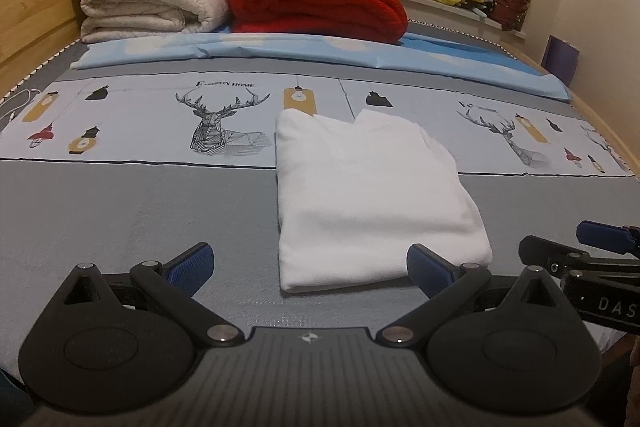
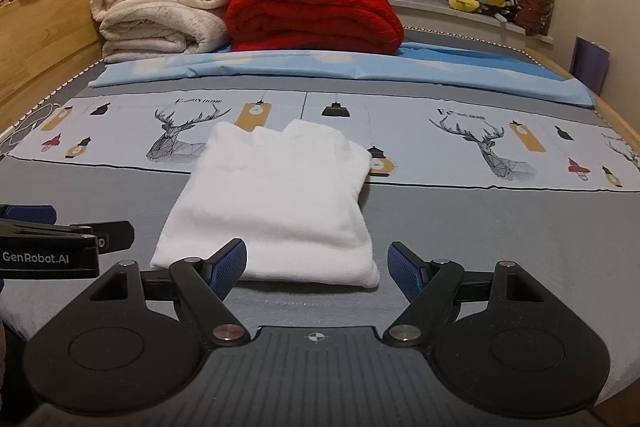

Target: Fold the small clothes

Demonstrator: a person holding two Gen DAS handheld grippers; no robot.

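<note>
Blue-padded fingers [image 1: 192, 267] of the left gripper [image 1: 308, 267] are being held spread wide in the left wrist view, nothing being pinched or touched, though the right-hand pad is being shown just at the near right corner of the white folded cotton garment [image 1: 368, 195]. That garment is being seen lying flat on the grey printed bedspread [image 1: 120, 219], straight ahead and slightly to the right of the fingers, its long axis running away from the camera toward the red folded blanket [image 1: 316, 3]. At the right edge the right gripper [image 1: 592, 247] is partly being caught. In the right wrist view, the right gripper [image 2: 318, 267] is likewise being kept wide open and empty, the white garment [image 2: 276, 203] being found ahead and to the left, its near edge lying just beyond the left pad [image 2: 228, 267]. Both grippers are being judged about equally near. The fold is being judged largely done, with perhaps one last fold along the near edge.
</note>
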